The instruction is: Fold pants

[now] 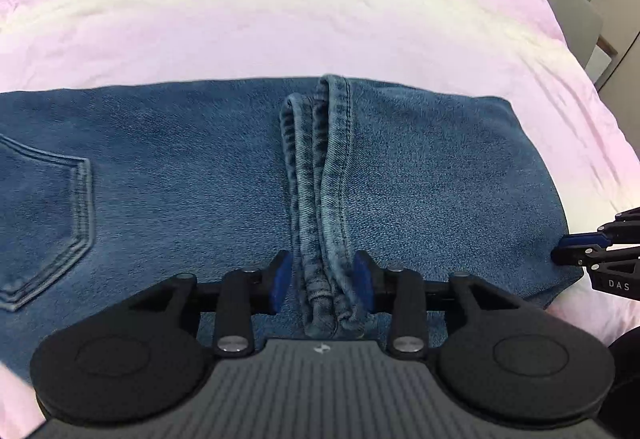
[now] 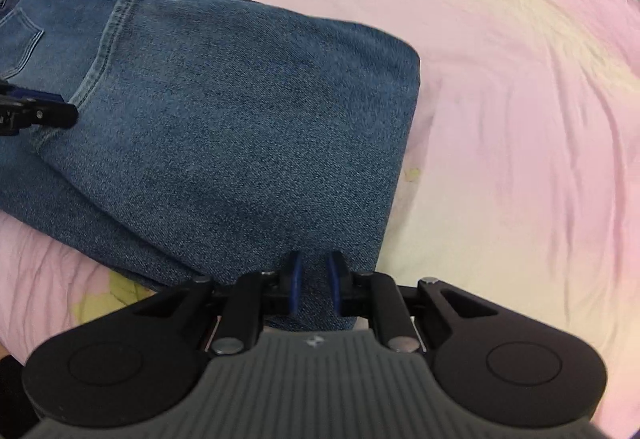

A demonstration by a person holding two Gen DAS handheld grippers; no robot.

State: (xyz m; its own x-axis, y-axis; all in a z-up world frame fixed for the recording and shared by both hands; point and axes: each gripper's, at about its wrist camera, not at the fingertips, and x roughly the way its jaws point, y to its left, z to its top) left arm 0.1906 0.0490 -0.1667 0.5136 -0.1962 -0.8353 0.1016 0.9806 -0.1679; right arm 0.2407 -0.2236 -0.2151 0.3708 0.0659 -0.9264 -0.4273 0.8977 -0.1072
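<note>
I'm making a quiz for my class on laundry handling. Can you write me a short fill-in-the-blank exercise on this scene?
1. The folded pants are made of blue ____.
2. The pants lie on a ____ bedsheet.
3. The bunched hems sit between the pads of the ____ claw.
4. In the left wrist view, a back ____ is stitched on the pants at the left edge of the picture.

Missing words: denim; pink; left; pocket
</note>
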